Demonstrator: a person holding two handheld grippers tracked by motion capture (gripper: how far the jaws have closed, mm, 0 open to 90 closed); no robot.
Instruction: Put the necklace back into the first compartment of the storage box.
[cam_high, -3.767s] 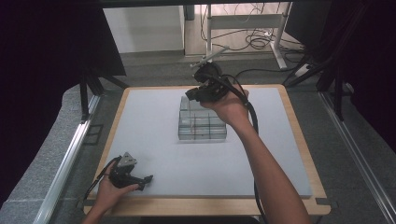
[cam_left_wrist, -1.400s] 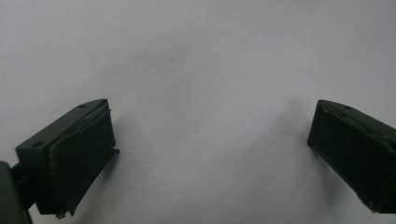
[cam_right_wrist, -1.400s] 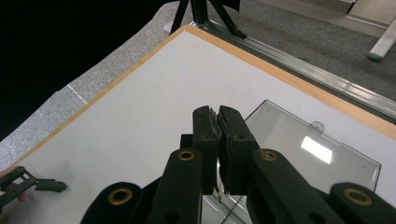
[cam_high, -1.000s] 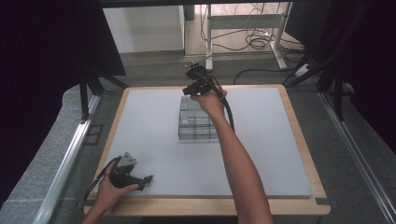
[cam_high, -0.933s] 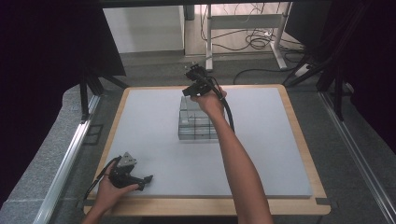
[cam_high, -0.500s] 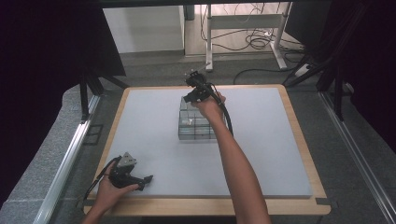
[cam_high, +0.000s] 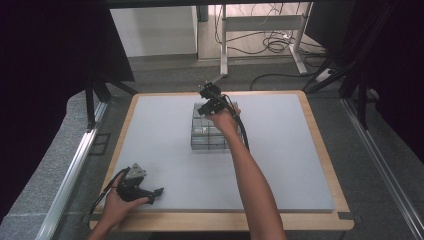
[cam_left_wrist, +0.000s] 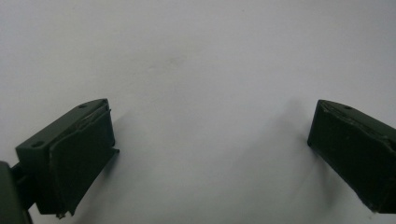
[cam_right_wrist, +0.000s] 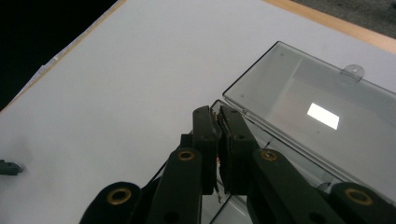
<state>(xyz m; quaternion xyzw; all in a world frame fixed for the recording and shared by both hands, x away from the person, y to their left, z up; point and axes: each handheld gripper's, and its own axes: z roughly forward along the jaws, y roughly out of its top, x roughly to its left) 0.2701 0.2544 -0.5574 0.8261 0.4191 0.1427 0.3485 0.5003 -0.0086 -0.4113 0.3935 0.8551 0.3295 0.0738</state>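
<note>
The right gripper (cam_right_wrist: 218, 140) is sitting with its jaws pressed together at the near corner of a clear plastic box (cam_right_wrist: 299, 140). Something thin and reddish seems to be caught between the pads, low down, though I cannot tell what it is or whether it belongs to the box. The box's lid (cam_right_wrist: 317, 109) is lying open and tilted back, its small hanging tab at the far edge.

In the high view the right gripper (cam_high: 210, 102) is hovering over the far end of the box (cam_high: 209, 132), which is standing near the middle of the grey table mat (cam_high: 150, 145). The left gripper (cam_high: 150, 192) is resting at the near left corner of the mat, well apart from the box, its jaws spread wide over bare mat with nothing between them (cam_left_wrist: 205, 154).

What is likely to go wrong: the box is light and nothing is steadying it, so a push or pull at one corner is liable to slide or tip it rather than move the lid (the other hand is too far off to brace it). The closed tips are also pressing close to the thin wall, which may flex or slip away sideways.

As for contents, the box appears divided into compartments; through the clear plastic I cannot make out anything inside them.
</note>
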